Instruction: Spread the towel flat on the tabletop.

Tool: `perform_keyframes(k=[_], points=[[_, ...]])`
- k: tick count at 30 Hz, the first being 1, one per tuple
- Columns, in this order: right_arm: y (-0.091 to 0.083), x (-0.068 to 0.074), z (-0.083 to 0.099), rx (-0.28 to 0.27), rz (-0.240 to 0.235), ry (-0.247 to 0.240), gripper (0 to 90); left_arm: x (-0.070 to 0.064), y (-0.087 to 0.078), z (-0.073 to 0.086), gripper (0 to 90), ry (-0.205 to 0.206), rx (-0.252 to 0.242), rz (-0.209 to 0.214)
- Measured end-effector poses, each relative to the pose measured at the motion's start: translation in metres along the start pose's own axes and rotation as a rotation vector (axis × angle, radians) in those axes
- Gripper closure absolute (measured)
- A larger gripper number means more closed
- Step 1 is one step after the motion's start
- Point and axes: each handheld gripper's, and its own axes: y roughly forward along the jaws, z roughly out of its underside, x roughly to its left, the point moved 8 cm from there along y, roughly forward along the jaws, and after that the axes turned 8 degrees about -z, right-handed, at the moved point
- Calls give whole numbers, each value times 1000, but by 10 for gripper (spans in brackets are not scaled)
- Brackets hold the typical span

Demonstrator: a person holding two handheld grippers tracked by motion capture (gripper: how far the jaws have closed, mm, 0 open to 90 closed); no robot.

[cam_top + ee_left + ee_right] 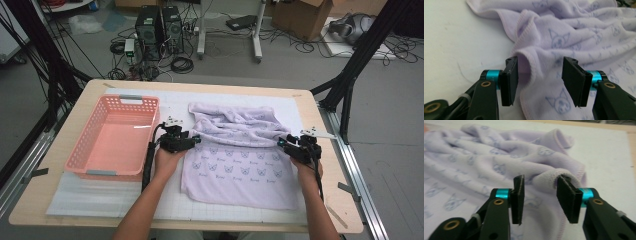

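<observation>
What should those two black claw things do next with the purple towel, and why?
Probably close both sets of jaws. The left gripper and the right gripper are open, each with a raised fold of the lilac towel's edge standing between its jaws. The far half of the towel lies bunched on the white mat, so pinching both sides would likely let the person lift it and straighten or fold it.

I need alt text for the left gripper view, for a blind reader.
The open left gripper straddles a raised hemmed fold of a lilac towel printed with cartoon faces. The crumpled towel lies on a white mat.
</observation>
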Motion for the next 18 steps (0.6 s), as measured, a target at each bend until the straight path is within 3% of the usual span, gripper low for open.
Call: perform_keyframes(k=[3,8,13,16,18], points=[[-6,6,1,13,-24,-16,519,-2,-7,5,459,-1,1,19],[-20,19,1,3,-108,-17,484,-10,-16,14,432,48,10,52],[-26,28,13,51,-129,-62,460,-19,-23,21,403,76,41,75],[-31,36,20,50,-182,-52,464,-19,-28,31,404,78,78,86],[-34,37,28,57,-173,-57,464,-17,-31,36,400,90,72,79]])
